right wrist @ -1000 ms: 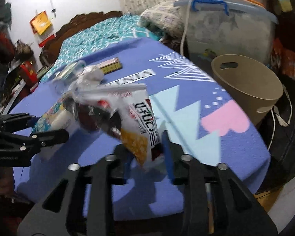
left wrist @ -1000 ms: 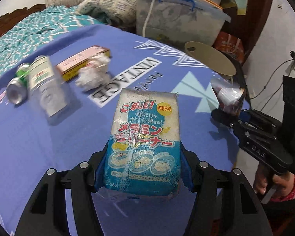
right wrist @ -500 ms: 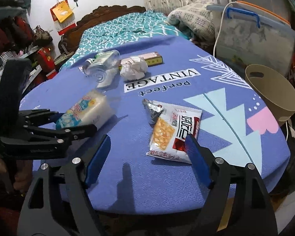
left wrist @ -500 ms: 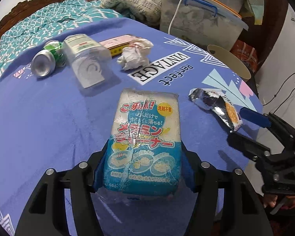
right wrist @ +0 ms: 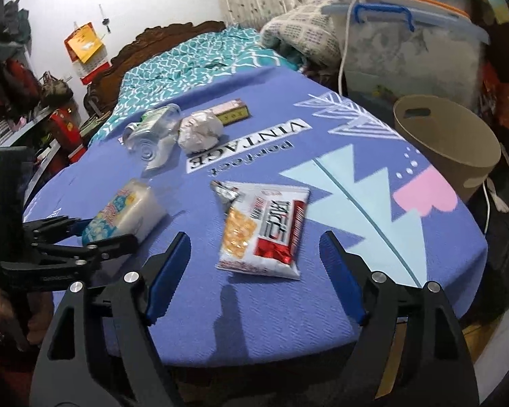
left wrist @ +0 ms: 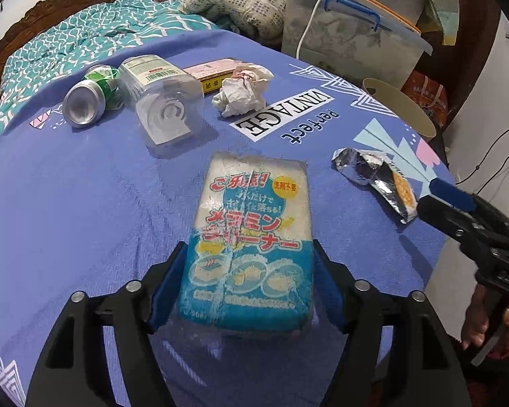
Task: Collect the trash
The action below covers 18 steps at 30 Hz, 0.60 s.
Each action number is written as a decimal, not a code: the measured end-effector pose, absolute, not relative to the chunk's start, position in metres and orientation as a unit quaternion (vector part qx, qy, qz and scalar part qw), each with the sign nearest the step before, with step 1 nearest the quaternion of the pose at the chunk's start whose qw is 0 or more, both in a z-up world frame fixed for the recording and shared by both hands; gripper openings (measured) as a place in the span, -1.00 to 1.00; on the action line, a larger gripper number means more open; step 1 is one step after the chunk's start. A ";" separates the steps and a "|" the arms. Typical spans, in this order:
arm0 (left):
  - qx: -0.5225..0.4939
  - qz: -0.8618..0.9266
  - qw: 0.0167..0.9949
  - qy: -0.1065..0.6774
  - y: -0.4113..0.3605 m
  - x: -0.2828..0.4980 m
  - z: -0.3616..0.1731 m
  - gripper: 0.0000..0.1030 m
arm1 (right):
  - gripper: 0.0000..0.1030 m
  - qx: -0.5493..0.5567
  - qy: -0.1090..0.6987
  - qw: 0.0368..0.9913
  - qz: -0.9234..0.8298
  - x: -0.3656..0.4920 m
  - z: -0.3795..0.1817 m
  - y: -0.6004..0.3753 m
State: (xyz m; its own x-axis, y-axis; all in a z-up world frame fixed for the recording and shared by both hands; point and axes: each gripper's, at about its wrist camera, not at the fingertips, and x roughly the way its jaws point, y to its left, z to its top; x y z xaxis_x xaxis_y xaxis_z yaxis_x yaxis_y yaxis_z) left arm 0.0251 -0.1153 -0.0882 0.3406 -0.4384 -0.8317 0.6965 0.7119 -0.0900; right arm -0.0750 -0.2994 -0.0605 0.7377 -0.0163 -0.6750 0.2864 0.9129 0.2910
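Note:
My left gripper [left wrist: 247,278] is shut on a blue-and-white sponge pack [left wrist: 251,237], low over the purple tablecloth; it also shows in the right wrist view [right wrist: 122,215]. My right gripper [right wrist: 254,274] is open and empty, just short of a snack wrapper [right wrist: 264,230] lying flat on the cloth, also in the left wrist view [left wrist: 376,179]. Farther off lie a clear plastic bottle [left wrist: 163,101], a green can [left wrist: 88,101], a crumpled paper ball [left wrist: 241,93] and a flat pink box [left wrist: 213,71].
A tan bin [right wrist: 448,142] stands off the table's right edge. A lidded storage tub [right wrist: 410,40] with a white cable is behind it. A bed with teal bedding [right wrist: 193,64] lies beyond the table. The table edge [right wrist: 288,346] is close in front.
My right gripper has opened and let the snack wrapper drop onto the cloth, then stayed just behind it. My left gripper has kept hold of the sponge pack and lowered it toward the table.

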 end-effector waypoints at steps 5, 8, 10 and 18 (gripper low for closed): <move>0.134 -0.358 0.809 0.445 -0.107 0.020 -0.080 0.48 | 0.52 0.196 0.360 0.908 -0.086 -0.076 -0.068 -0.303; 0.141 -0.357 0.811 0.442 -0.110 0.020 -0.080 0.49 | 0.52 0.200 0.363 0.906 -0.085 -0.072 -0.074 -0.305; 0.152 -0.346 0.812 0.445 -0.114 0.021 -0.084 0.48 | 0.52 0.199 0.362 0.907 -0.084 -0.071 -0.076 -0.306; 0.168 -0.369 0.802 0.438 -0.121 0.015 -0.088 0.10 | -0.11 0.135 0.360 0.920 -0.082 -0.064 -0.078 -0.293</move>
